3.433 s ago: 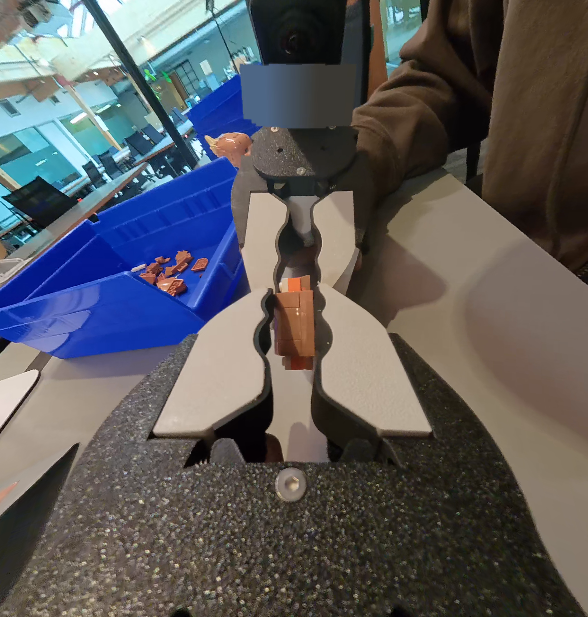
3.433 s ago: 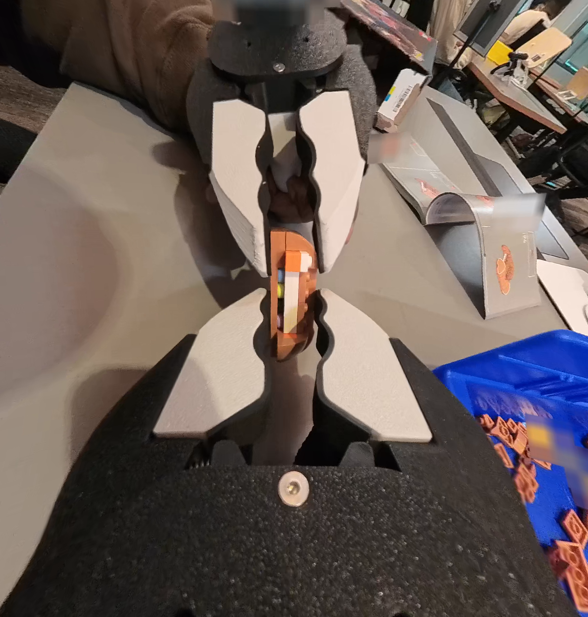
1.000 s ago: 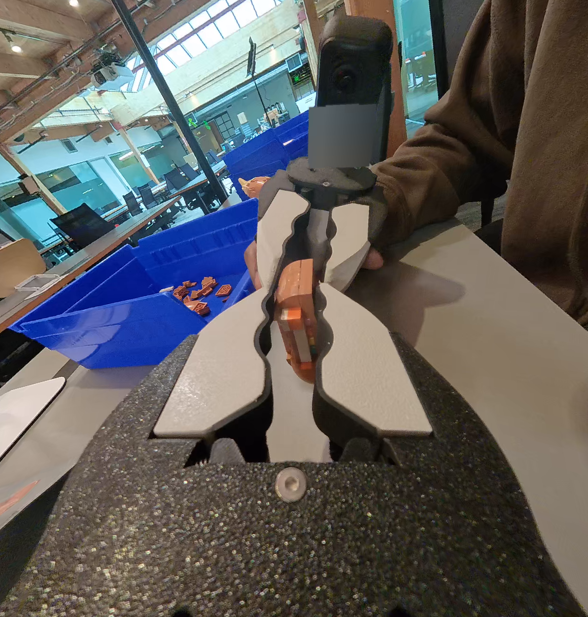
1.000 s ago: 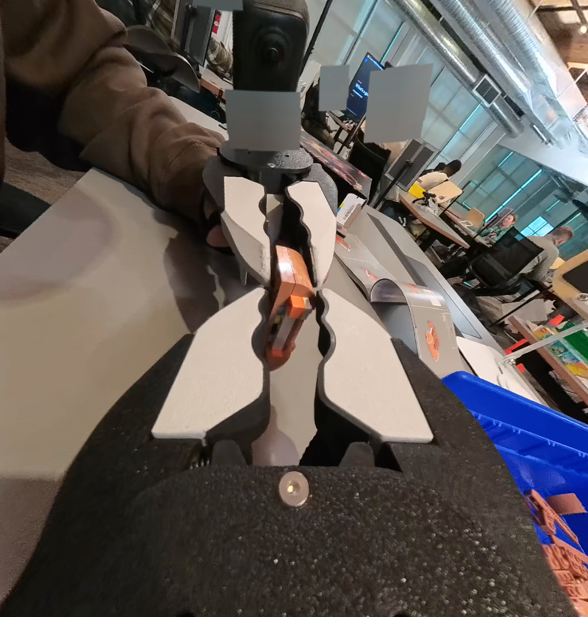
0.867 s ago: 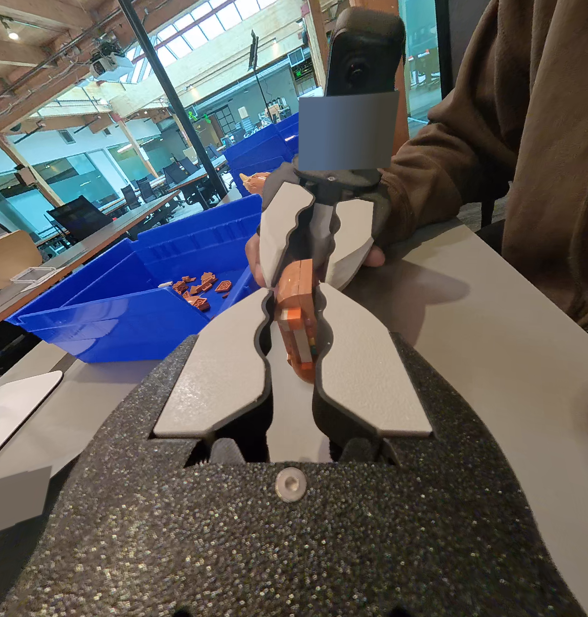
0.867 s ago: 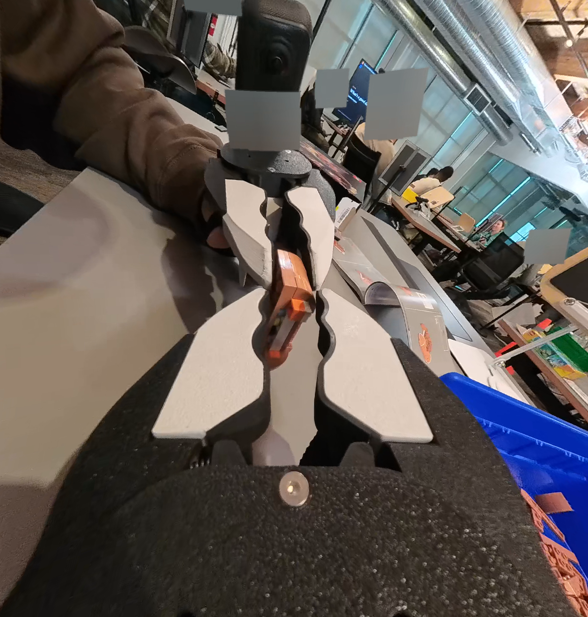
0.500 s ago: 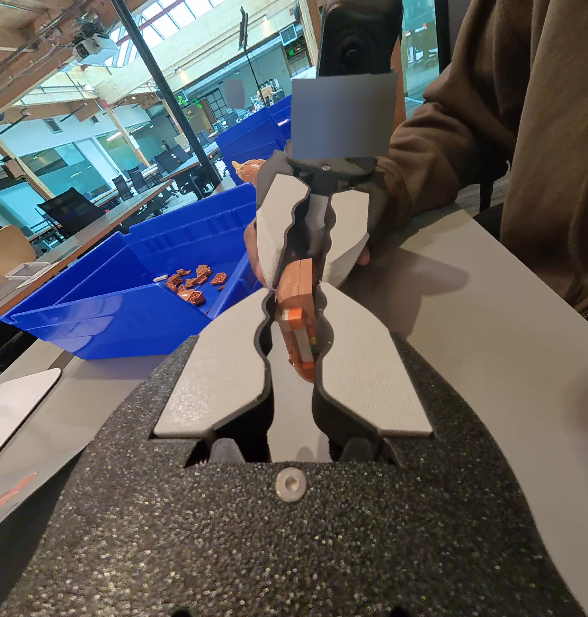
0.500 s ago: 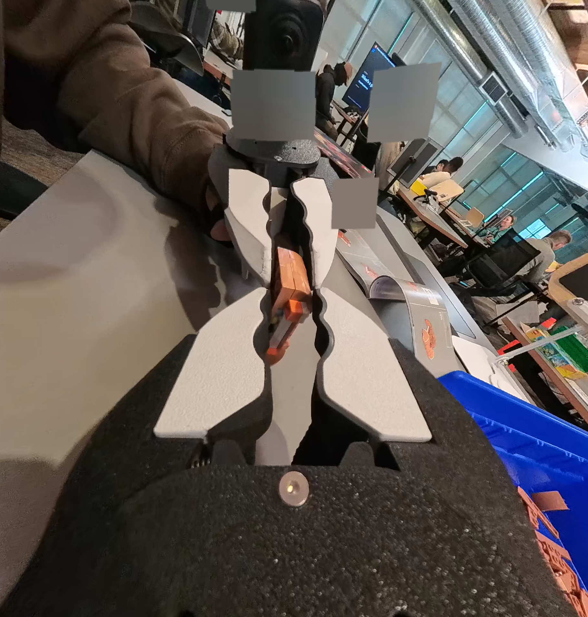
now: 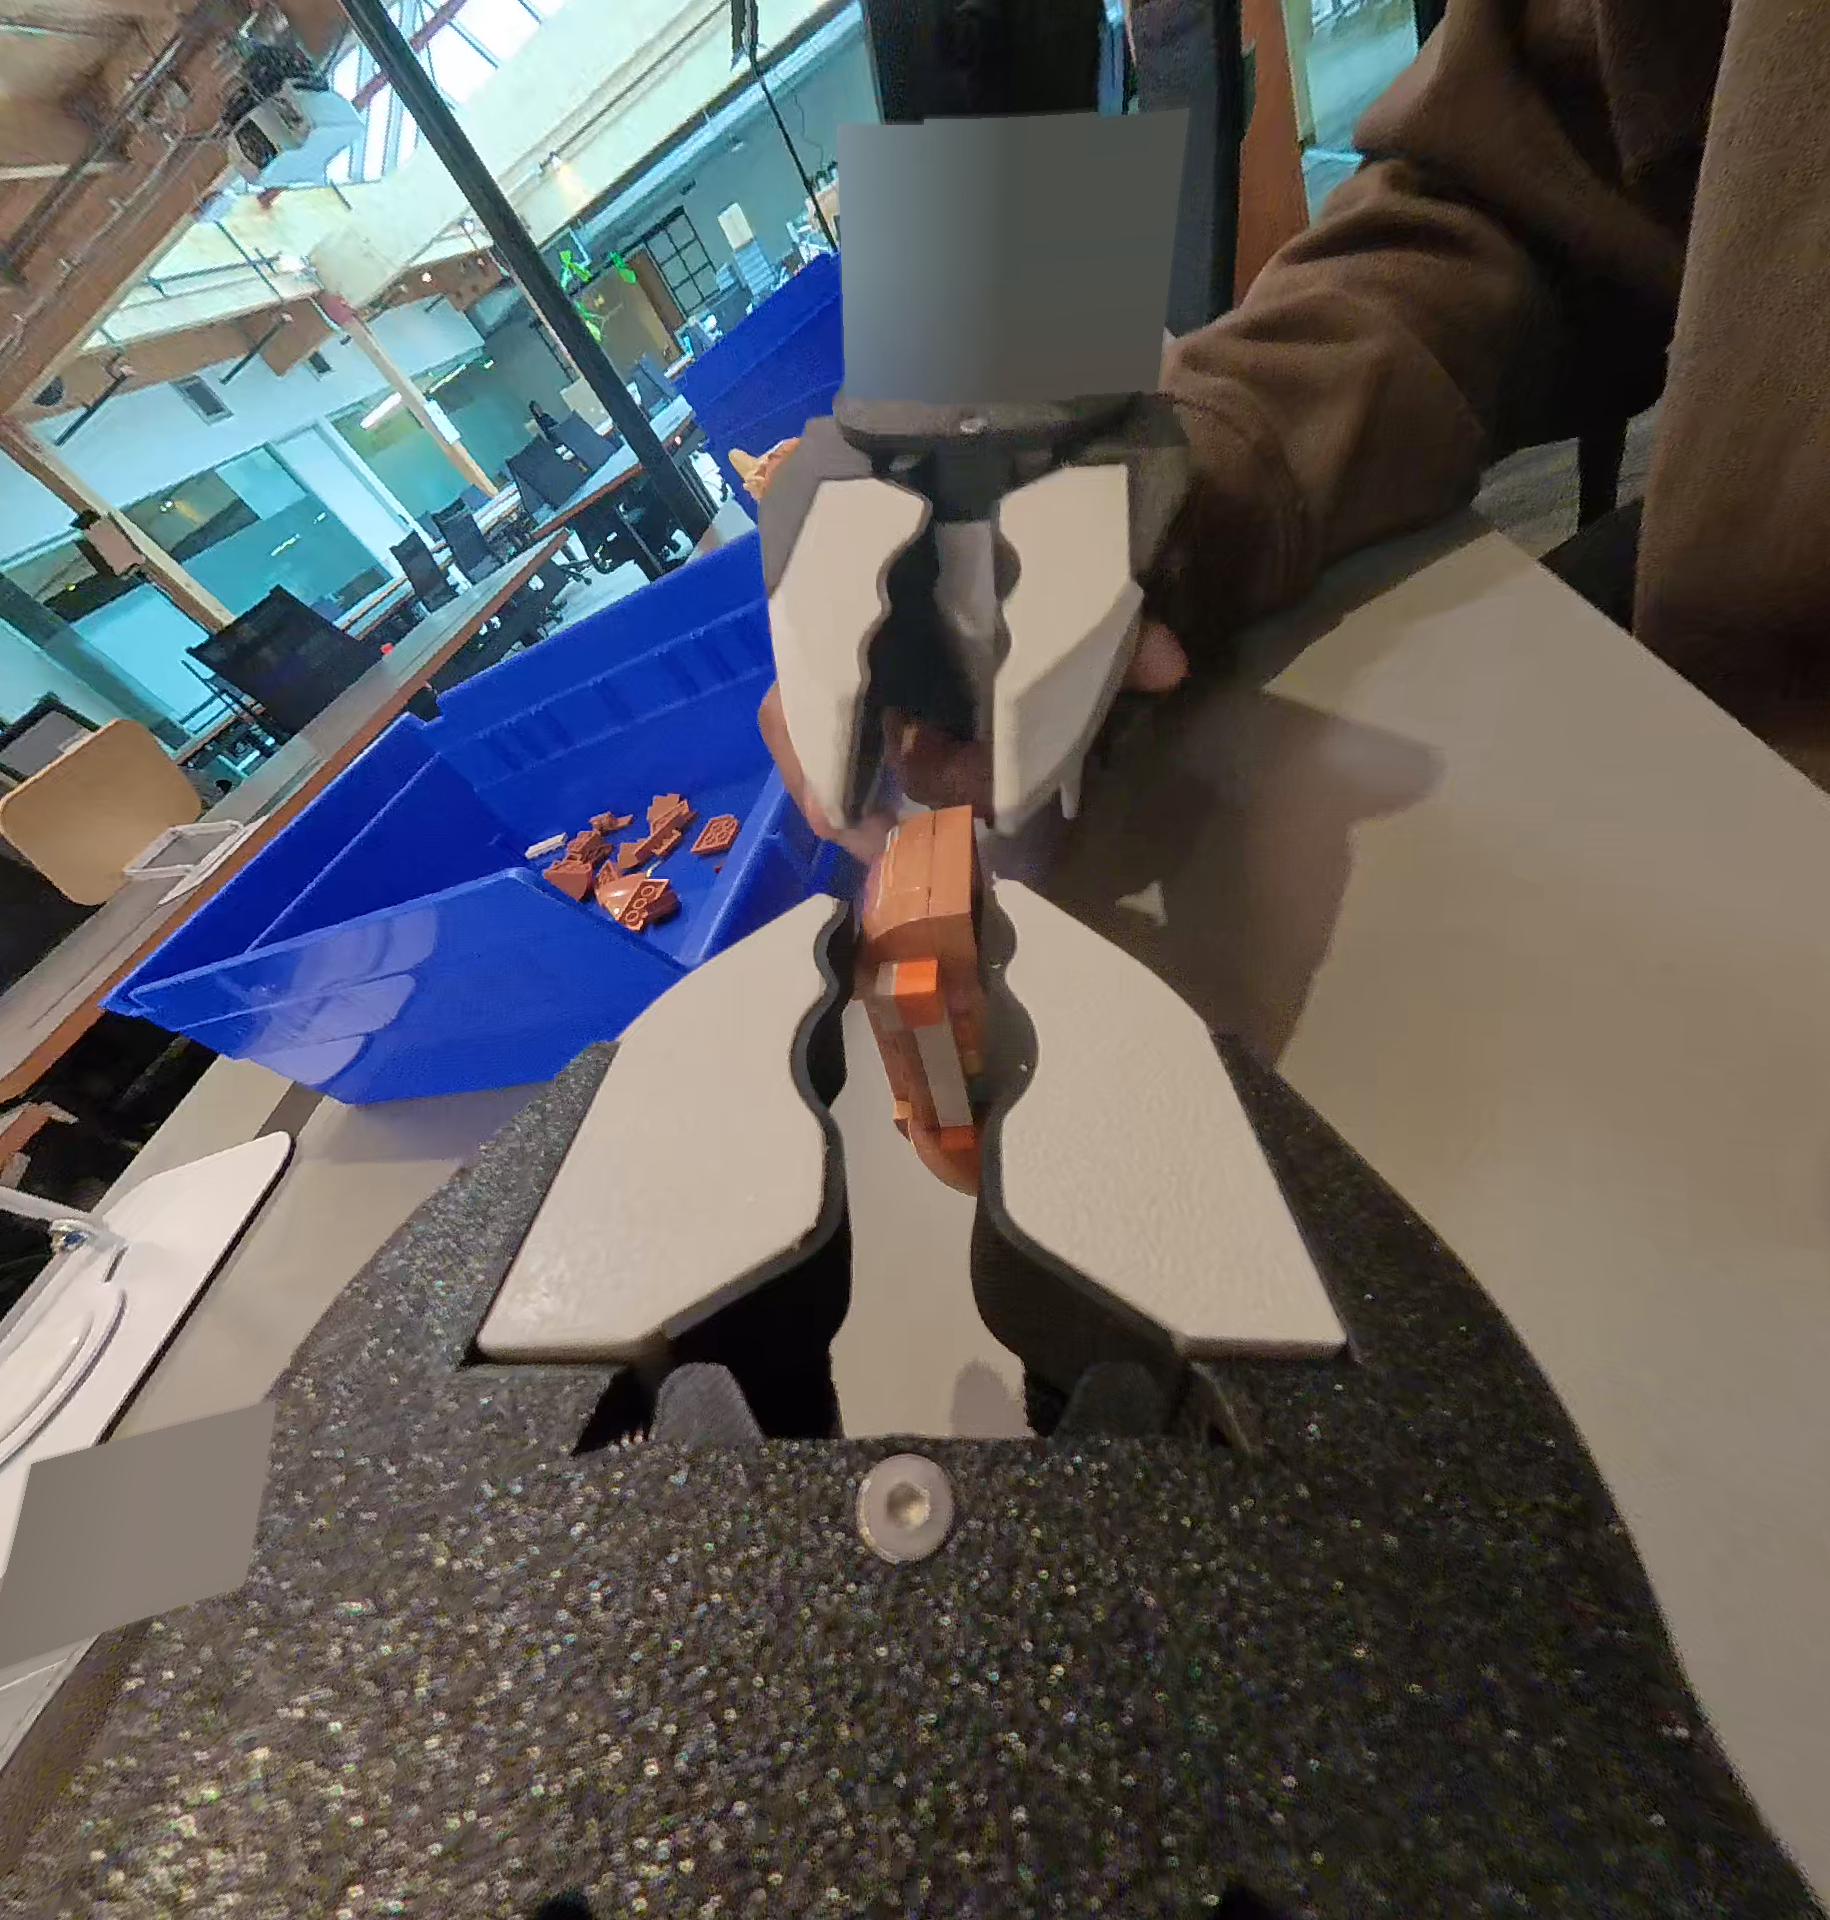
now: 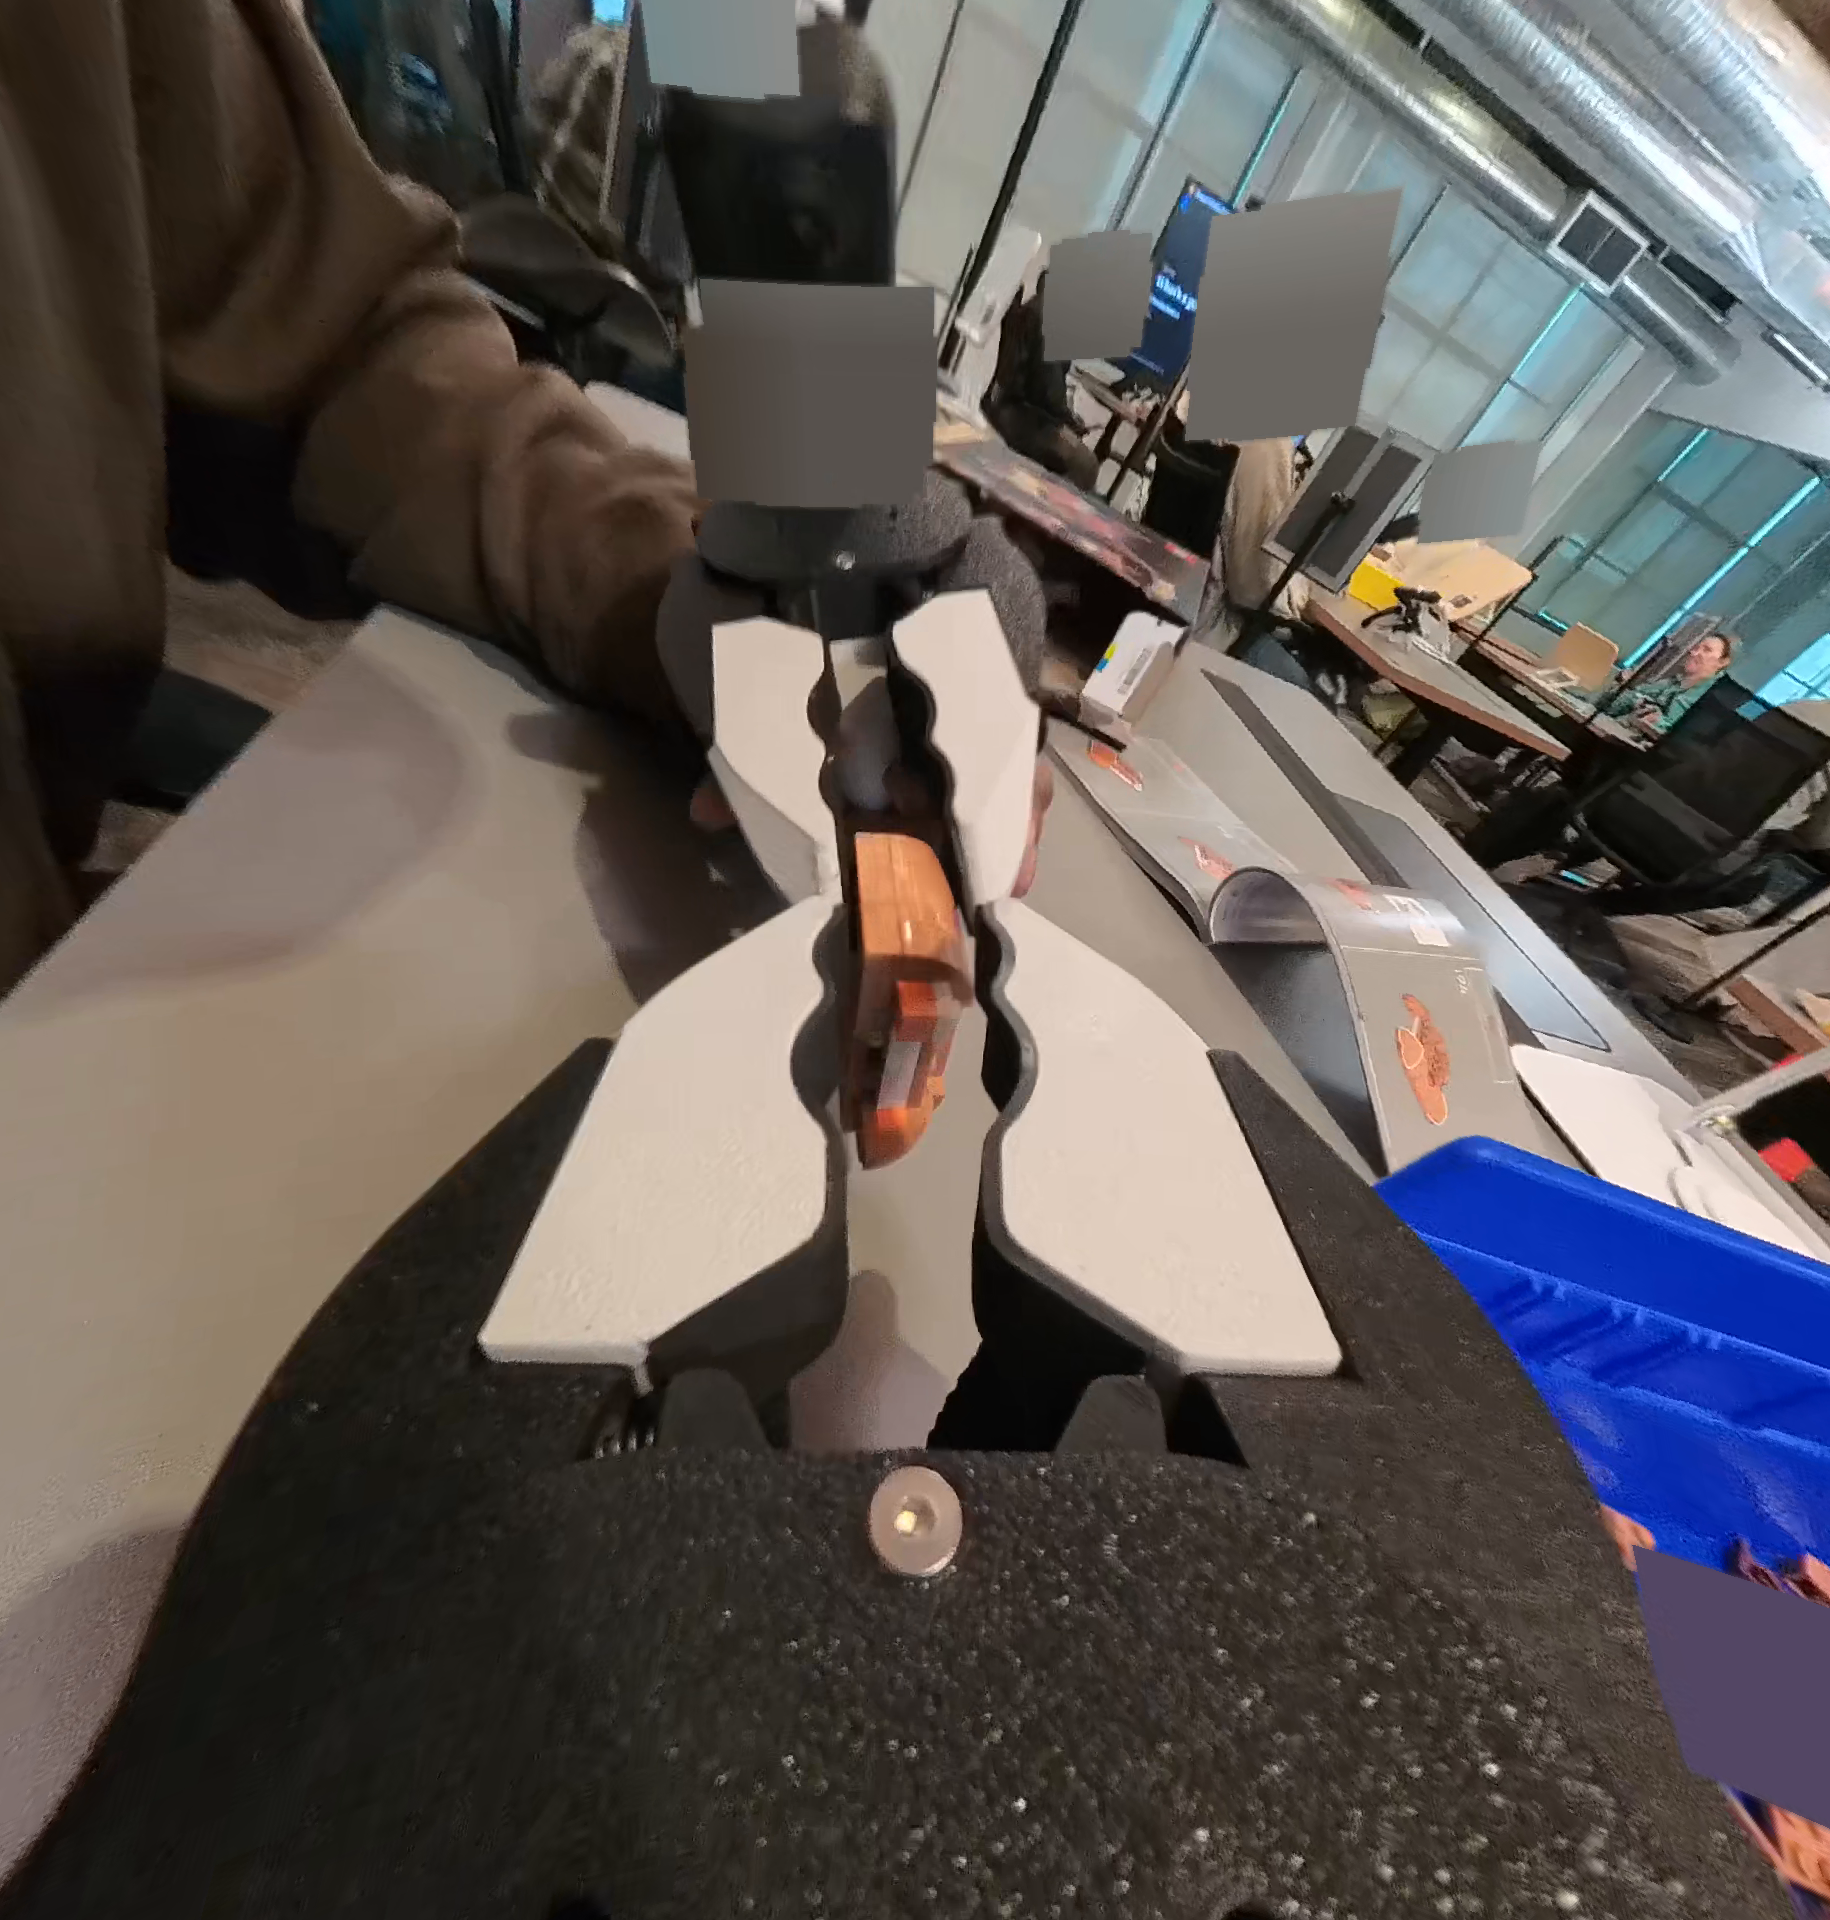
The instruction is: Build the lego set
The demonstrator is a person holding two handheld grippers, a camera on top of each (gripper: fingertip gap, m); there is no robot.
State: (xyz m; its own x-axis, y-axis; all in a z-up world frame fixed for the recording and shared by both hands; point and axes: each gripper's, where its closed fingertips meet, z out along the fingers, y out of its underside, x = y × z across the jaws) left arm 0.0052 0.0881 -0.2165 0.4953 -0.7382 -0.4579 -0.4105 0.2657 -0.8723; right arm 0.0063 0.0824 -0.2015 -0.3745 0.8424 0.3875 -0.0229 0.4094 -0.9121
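A small brown and orange lego assembly (image 9: 932, 935) hangs upright between both grippers, above the grey table (image 9: 1513, 987). My left gripper (image 9: 916, 914) is shut on it from the near side. My right gripper (image 9: 926, 821) faces it tip to tip and grips the assembly's far upper edge. In the right wrist view the same assembly (image 10: 900, 935) sits between my right gripper's (image 10: 906, 914) jaws, with the left gripper (image 10: 895, 883) opposite. Gloved hands hold both grippers.
A blue bin (image 9: 423, 966) with several loose brown pieces (image 9: 630, 862) stands left of the grippers, and it also shows in the right wrist view (image 10: 1617, 1330). An open instruction booklet (image 10: 1306, 914) lies beyond it. A white tray (image 9: 111, 1299) is at the left edge. Left and right tips are no more than a few centimetres apart.
Both grippers stay closed on the assembly. The pair has tilted and shifted a little, and the assembly now stands straighter in the right wrist view.
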